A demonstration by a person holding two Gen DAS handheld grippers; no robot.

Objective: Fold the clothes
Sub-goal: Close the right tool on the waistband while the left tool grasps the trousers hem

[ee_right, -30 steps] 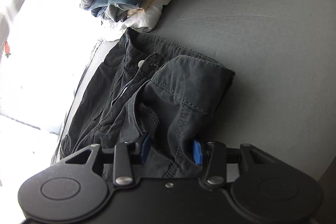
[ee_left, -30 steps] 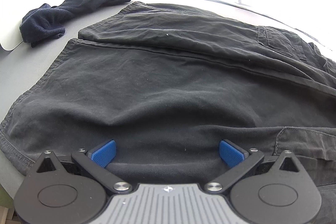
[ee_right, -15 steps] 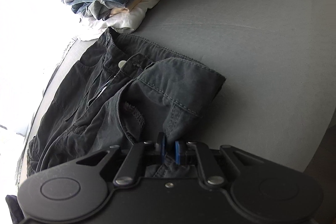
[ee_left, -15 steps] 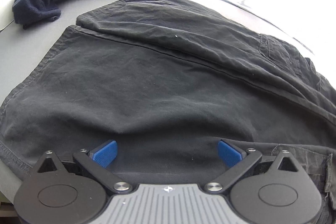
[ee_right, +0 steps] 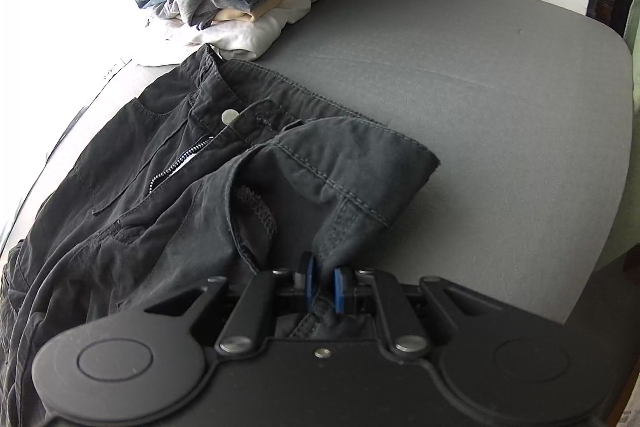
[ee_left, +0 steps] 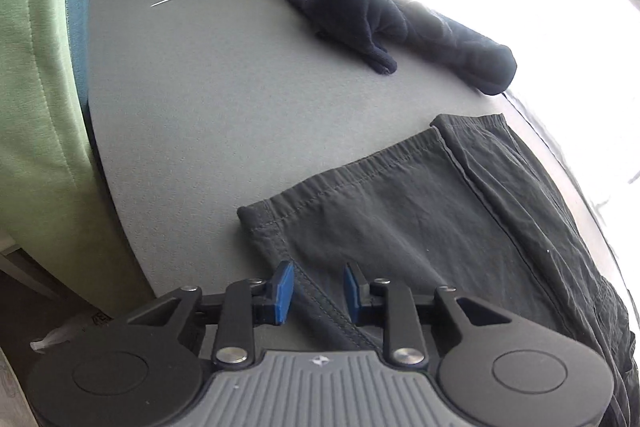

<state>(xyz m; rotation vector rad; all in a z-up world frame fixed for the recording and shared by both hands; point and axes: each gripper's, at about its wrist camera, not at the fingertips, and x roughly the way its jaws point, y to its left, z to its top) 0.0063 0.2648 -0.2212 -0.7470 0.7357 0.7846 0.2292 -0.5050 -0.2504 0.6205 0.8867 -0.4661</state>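
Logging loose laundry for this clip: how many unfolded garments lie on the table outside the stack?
2: black trousers held by the right tool, and a navy garment at the far edge. Others may lie out of frame.

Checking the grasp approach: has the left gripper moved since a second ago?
Yes. The left gripper has swung left to the hem corner of the black trousers; the navy garment now sits upper right, not upper left.

Dark grey trousers point(ee_right: 168, 187) flat on grey table point(ee_right: 500, 107), fly unzipped, waistband corner folded over.
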